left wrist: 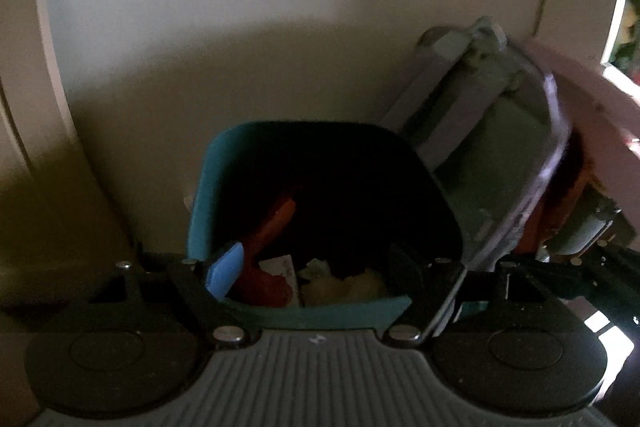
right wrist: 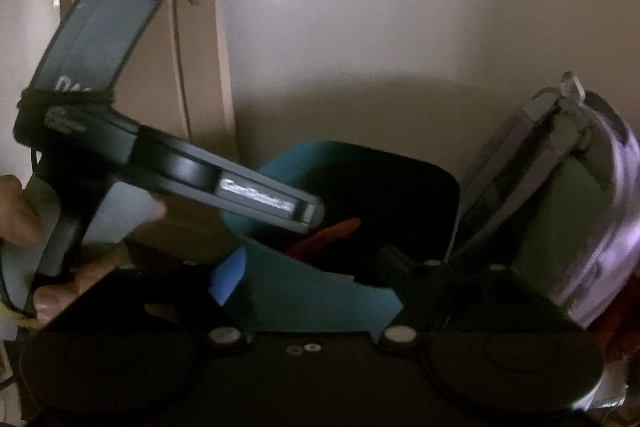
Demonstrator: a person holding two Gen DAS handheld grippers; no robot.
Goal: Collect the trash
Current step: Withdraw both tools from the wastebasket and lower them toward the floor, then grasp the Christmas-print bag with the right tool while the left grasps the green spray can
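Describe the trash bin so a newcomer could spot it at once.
Against the cream wall stands the teal bin, open-topped, with red and pale scraps inside. The grey-and-lilac bag leans at its right; only the bin is teal and square-mouthed.

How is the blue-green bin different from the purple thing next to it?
The bin is teal; the purple container is pale lilac and see-through at its edge. The bin stands upright with its top open; the purple container leans tilted against the wall. The bin shows trash inside, a red piece and crumpled paper; what the container holds is unclear. Both sit by the same wall.
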